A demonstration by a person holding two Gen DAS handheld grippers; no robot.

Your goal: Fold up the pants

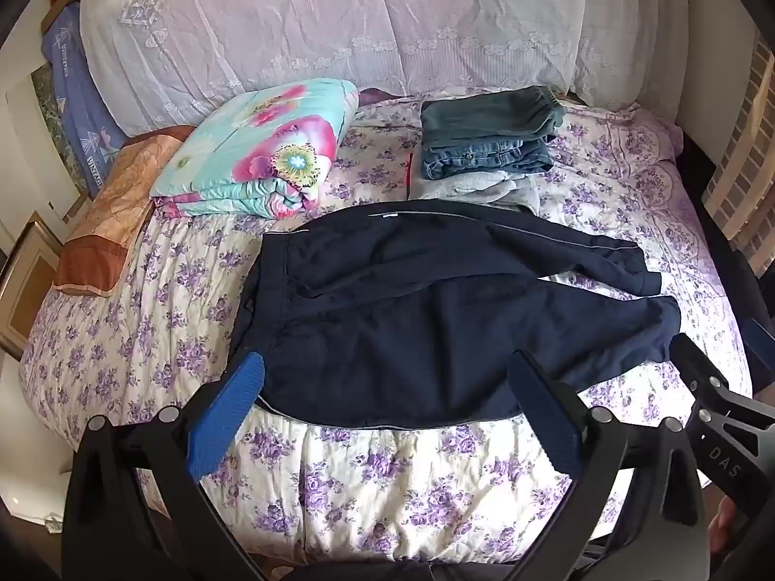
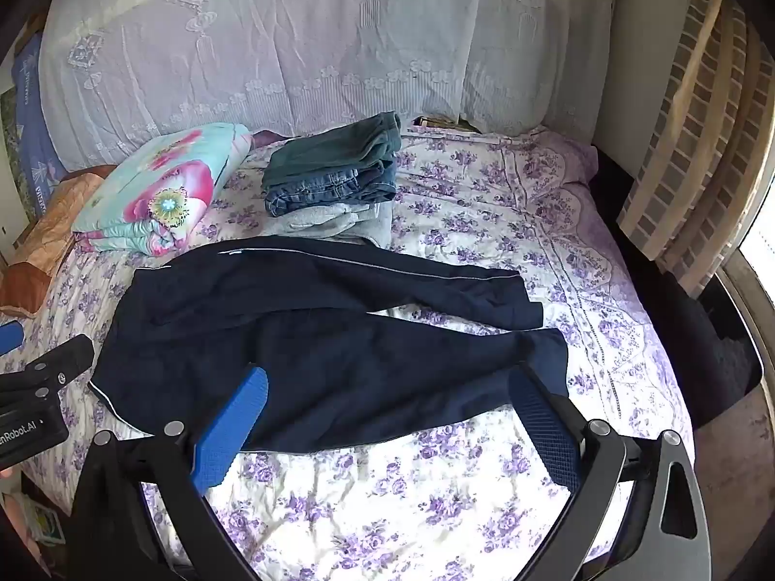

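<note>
Dark navy pants lie spread flat on the floral bedspread, waistband at the left, both legs reaching right, a thin pale stripe along the far leg. They also show in the right wrist view. My left gripper is open and empty, hovering above the pants' near edge by the waist. My right gripper is open and empty, above the near leg and its cuff. The right gripper's body shows in the left wrist view; the left gripper's body shows in the right wrist view.
A stack of folded clothes, green on denim on grey, lies just behind the pants. A folded floral quilt and an orange pillow lie at back left. White lace pillows line the headboard. The bedspread hangs over the near edge.
</note>
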